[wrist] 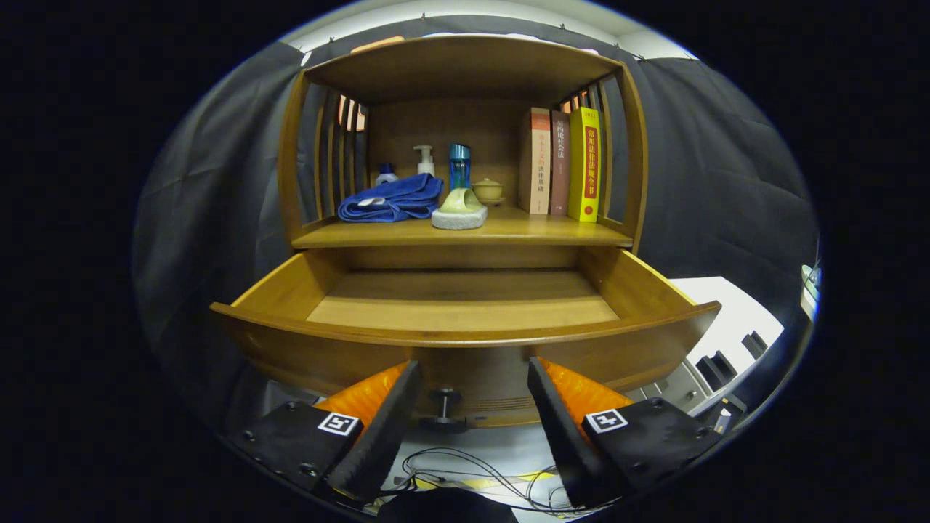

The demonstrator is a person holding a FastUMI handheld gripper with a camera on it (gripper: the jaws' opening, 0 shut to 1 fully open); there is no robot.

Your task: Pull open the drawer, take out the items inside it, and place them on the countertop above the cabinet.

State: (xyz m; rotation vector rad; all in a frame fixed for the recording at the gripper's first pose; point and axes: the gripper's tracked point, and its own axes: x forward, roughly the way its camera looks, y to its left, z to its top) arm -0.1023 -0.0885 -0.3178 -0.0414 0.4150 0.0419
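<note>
Curved-front brown wooden drawer point(465, 319) stands pulled open at twelve o'clock, nothing visible inside; gripper point(472, 407) jaws gape, straddling its dark round knob point(445, 407). Best lift clear and check the floor.

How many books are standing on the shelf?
3, upright side by side at the shelf's far end from the blue towel: a tan book, a brown one, then a yellow one. The open gripper flanks the drawer knob.
</note>
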